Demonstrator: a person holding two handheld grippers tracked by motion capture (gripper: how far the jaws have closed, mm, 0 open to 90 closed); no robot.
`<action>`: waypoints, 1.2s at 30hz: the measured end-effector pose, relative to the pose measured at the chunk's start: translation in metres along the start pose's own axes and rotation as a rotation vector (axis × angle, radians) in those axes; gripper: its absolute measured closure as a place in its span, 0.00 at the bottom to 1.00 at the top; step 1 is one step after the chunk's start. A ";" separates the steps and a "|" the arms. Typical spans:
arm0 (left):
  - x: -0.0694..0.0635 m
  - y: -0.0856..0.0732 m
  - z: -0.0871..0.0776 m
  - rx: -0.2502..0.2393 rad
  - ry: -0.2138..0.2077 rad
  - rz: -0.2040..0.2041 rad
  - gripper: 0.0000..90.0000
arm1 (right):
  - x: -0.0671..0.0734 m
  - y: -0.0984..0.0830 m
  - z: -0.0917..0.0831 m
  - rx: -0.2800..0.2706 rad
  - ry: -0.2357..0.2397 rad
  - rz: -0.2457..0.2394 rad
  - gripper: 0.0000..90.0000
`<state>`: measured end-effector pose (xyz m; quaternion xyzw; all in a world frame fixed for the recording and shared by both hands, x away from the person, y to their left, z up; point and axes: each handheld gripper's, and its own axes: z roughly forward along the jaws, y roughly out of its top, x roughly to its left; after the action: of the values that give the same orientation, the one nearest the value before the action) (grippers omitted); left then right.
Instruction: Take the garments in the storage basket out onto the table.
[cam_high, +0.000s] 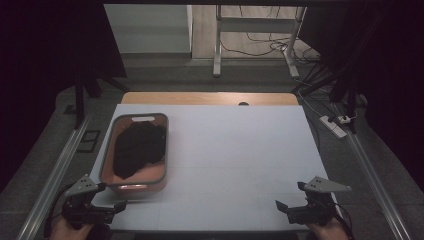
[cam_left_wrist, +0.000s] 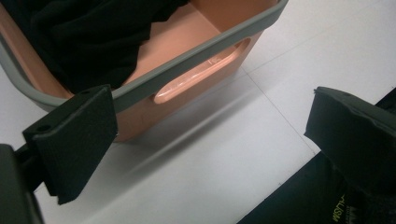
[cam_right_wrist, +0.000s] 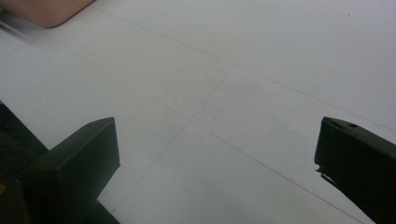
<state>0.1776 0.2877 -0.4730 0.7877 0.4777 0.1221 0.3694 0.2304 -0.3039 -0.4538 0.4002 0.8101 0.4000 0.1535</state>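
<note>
The white table (cam_high: 240, 165) lies bare across its middle and right, open room out to the far wooden edge (cam_high: 210, 98). At the left, the orange basket (cam_high: 161, 150) holds a black cloth (cam_high: 137, 147). The left gripper (cam_high: 107, 210), just near of the basket, and the right gripper (cam_high: 295, 210), near right, both gape wide, gripping nothing.
</note>
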 end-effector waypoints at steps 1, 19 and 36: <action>0.000 0.000 0.000 0.000 -0.001 -0.001 0.03 | -0.001 0.000 0.000 -0.007 0.009 0.011 0.00; 0.008 0.000 0.000 0.009 -0.024 -0.072 0.02 | -0.001 0.000 0.001 0.005 0.026 0.006 0.00; 0.007 0.007 -0.005 -0.021 -0.024 -0.069 0.00 | -0.001 0.000 0.001 0.009 0.035 -0.001 0.00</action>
<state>0.1829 0.2939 -0.4656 0.7682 0.4986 0.1050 0.3875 0.2321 -0.3038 -0.4544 0.3934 0.8147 0.4033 0.1376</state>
